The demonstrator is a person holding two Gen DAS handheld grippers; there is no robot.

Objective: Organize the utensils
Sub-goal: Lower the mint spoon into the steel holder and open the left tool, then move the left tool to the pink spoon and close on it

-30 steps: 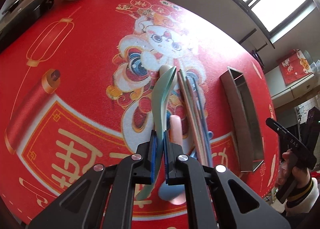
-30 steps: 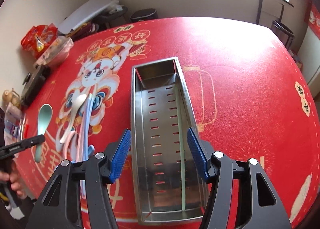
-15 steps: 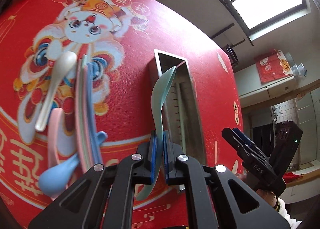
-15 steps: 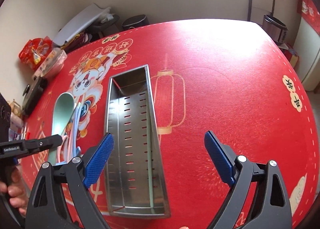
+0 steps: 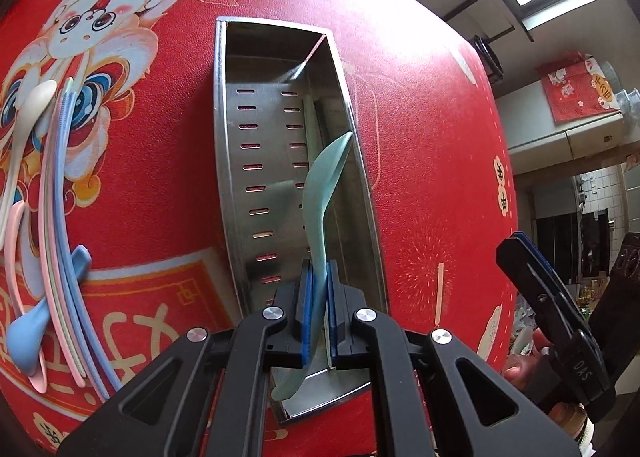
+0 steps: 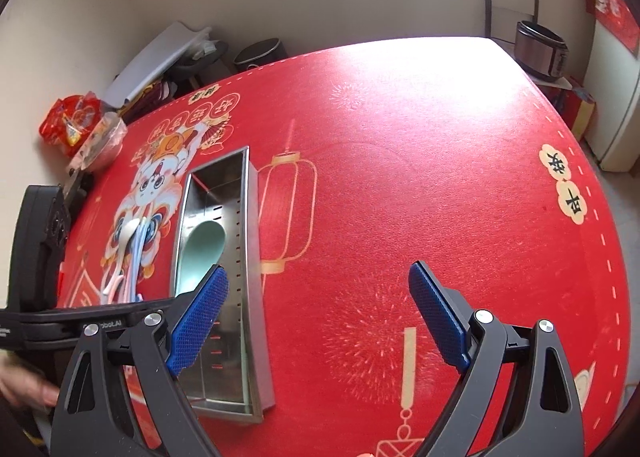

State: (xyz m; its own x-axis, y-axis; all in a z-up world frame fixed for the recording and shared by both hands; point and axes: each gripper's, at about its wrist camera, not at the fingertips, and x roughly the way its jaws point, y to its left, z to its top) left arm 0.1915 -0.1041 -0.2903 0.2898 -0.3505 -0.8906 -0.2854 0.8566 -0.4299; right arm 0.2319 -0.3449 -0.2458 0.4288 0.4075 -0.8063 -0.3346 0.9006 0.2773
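Red festive tablecloth (image 5: 432,185) under everything; loose utensils (image 5: 56,217) lie left, the left gripper (image 5: 318,313) pinches the green spoon (image 5: 320,201) over the steel tray (image 5: 222,161); better lower before releasing; the right gripper (image 6: 320,321) gapes empty.

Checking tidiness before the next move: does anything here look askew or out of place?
Nothing damaged or spilled. Loose spoons and chopsticks lie bunched on the tablecloth, outside the steel tray.

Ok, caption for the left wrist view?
Left gripper holds green spoon above steel tray.
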